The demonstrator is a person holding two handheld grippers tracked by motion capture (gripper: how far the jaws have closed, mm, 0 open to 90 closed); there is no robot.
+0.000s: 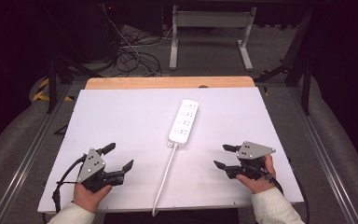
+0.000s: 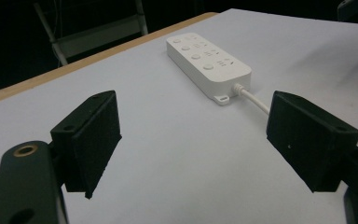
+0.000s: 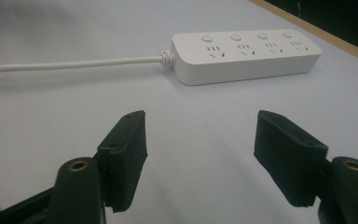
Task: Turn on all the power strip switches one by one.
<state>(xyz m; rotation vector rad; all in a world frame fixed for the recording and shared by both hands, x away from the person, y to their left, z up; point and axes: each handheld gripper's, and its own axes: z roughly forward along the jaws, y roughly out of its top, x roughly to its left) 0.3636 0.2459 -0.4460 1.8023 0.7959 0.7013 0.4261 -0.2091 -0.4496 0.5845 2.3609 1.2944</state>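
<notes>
Hands are sitting nearest the camera at the table's front edge, each carrying a gripper. Working left to right:

Left gripper (image 1: 120,157) is hovering low over the white board (image 1: 121,116), jaws spread wide, nothing between them. Its own view is showing both black pads (image 2: 95,140) with bare board in the gap.

Power strip (image 1: 184,122) is lying flat near the middle of the board, long axis running away from the person, well apart from both grippers. Its cord (image 1: 164,177) is trailing from the near end toward the front edge and dropping off it. Four sockets, each with a round button, are facing up.

Right gripper (image 1: 224,156) is hanging over the board on the far side of the cord, jaws also well open and empty, pointing inward toward the strip.

Handling, as a judgement: hard plastic shell, rigid, fairly light, smooth enough to be slipping under a weak pinch. Best hold is looking like across the narrow width on the long sides, near mid-length so it is not tipping. The cord is soft and springy and may be dragging the strip round; its stiffer collar (image 3: 167,58) at the body is a second option.
</notes>
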